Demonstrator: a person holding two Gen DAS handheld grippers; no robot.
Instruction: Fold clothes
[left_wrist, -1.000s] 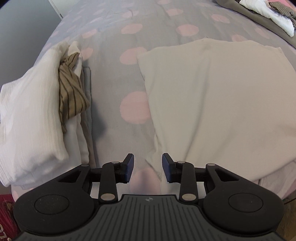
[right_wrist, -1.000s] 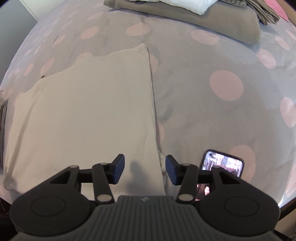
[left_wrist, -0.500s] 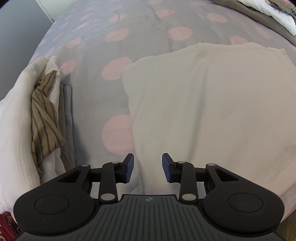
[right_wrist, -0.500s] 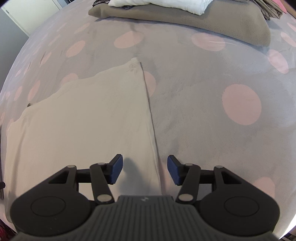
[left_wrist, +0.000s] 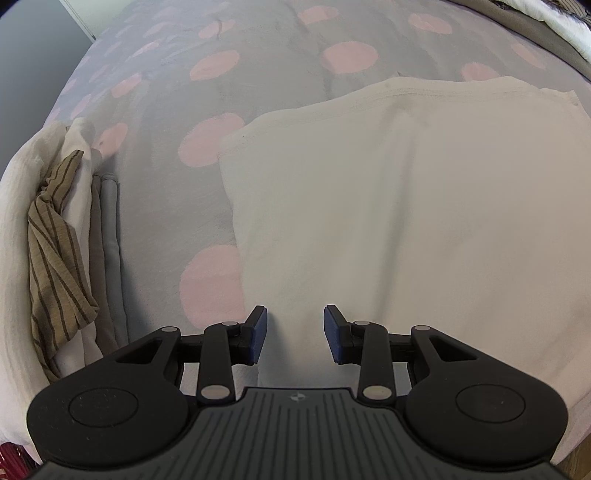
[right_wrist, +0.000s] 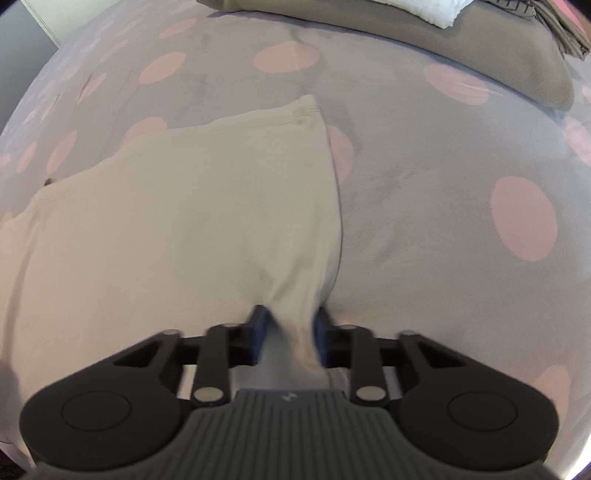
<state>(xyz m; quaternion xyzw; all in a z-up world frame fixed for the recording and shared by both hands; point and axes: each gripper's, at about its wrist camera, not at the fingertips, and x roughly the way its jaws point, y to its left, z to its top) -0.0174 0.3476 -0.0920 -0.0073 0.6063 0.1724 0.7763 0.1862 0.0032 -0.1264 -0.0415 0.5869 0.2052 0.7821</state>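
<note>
On a grey bed cover (left_wrist: 280, 206) dotted with pink circles: a cream garment (left_wrist: 406, 206), spread flat, roughly rectangular, its far hem running across the upper part of the left wrist view and its near part reaching down under the left claw (left_wrist: 294, 334). Left claw spread wide, blue pads (left_wrist: 258, 332) well apart, gripping nothing, poised over the garment's near left corner with the left pad about level with the cloth's left edge. Whether touching the fabric or just above it: cannot tell.

In the right wrist view, the same cream garment (right_wrist: 177, 236) filling the left half, its right edge running down toward the right claw (right_wrist: 290, 328). Right claw narrowed onto a bunched ridge of the cloth near that right edge, fabric gathered up between the pads and drawn into a fold toward the camera. Picture blurred around the pads, so the exact pinch point unclear.

Along the left edge of the bed, in the left wrist view: a heap of white cloth (left_wrist: 14, 229) with a tan striped piece (left_wrist: 55, 258) draped over it, and a folded grey item (left_wrist: 109, 236) just beside. At the far side, in the right wrist view: a folded brown blanket (right_wrist: 480, 55) with a white item (right_wrist: 424, 9) on top, well apart from the garment.
</note>
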